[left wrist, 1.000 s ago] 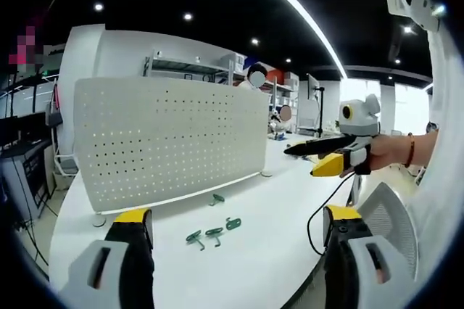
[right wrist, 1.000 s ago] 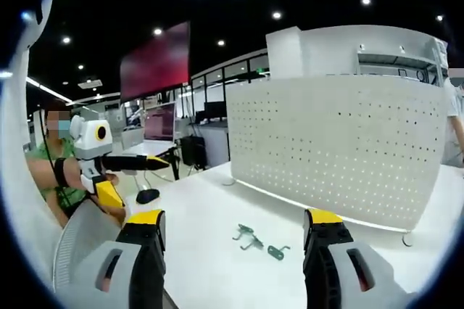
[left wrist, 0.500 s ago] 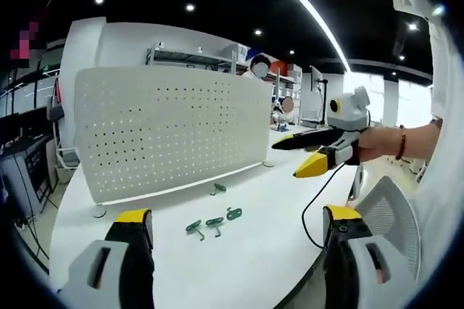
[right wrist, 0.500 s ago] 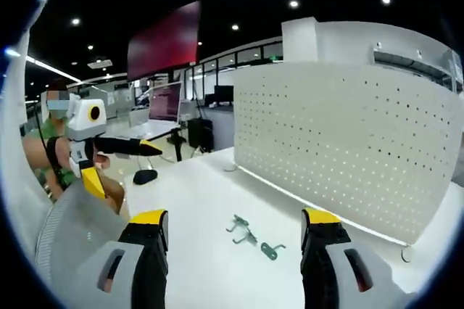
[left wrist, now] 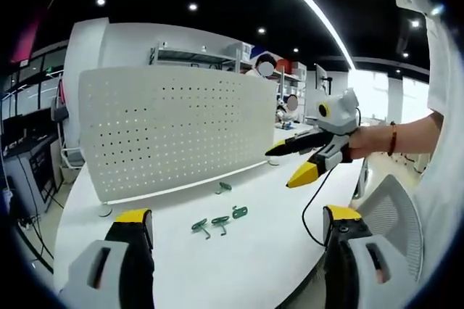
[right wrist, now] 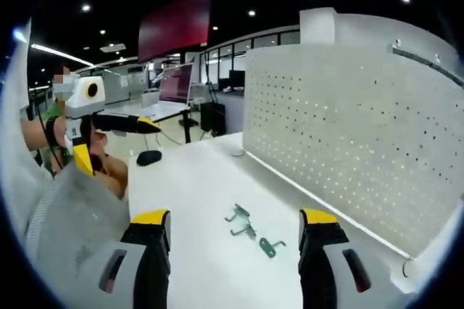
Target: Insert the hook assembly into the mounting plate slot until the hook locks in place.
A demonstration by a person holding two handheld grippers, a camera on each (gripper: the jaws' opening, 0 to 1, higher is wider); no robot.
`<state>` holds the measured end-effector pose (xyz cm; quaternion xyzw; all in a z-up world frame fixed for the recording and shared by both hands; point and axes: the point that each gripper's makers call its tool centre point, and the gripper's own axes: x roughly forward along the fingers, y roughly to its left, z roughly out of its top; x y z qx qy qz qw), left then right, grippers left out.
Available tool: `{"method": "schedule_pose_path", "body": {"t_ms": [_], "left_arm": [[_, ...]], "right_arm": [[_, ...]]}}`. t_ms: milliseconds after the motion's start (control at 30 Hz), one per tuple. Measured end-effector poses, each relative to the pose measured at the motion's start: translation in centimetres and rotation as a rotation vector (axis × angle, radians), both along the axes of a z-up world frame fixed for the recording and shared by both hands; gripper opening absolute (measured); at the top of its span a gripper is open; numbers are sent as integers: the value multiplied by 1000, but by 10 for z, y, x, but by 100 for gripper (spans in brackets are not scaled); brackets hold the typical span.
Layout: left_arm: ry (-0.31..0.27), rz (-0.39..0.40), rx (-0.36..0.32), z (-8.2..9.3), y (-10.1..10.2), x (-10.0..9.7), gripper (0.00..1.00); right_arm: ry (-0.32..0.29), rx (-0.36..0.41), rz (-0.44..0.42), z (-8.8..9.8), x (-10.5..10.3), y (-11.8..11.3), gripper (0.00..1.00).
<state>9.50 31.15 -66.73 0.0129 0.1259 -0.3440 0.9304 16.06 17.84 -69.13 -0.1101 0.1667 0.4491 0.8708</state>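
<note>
The left gripper [left wrist: 232, 233] is held above the near edge of the white table [left wrist: 275, 251], with its two yellow-tipped jaws set wide apart and nothing between them. The right gripper [right wrist: 233, 233] is in the same condition: jaws spread, nothing gripped.

In the left gripper view, the right gripper [left wrist: 301, 160] enters from the right, held in a hand [left wrist: 362, 142] above the table's far side. Its jaws look close together, though from this angle it is hard to be sure. In the right gripper view, the left gripper [right wrist: 123, 124] appears at the left, also held clear of the table.

The hook parts [left wrist: 217, 222] lie loose on the table (small green-grey metal pieces, grouped close together). A fourth hook piece [left wrist: 223, 188] lies apart from them, nearer the base of the mounting plate. In the right gripper view the group [right wrist: 250, 231] lies between the two jaws, ahead of their tips.

The mounting plate [left wrist: 174, 135] is a white perforated panel standing upright on the table behind the hooks, on small round feet. In the right gripper view the same plate [right wrist: 348, 142] runs along the right side. No hook is seated in it.

A black computer mouse [right wrist: 148, 157] rests at the far end of the table.
</note>
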Motion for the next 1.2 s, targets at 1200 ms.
{"method": "schedule_pose_path", "body": {"t_ms": [1200], "left_arm": [[28,61,-14,-4,4,-2,100]], "right_arm": [[120,-225,197,-68,24,38,54]]}}
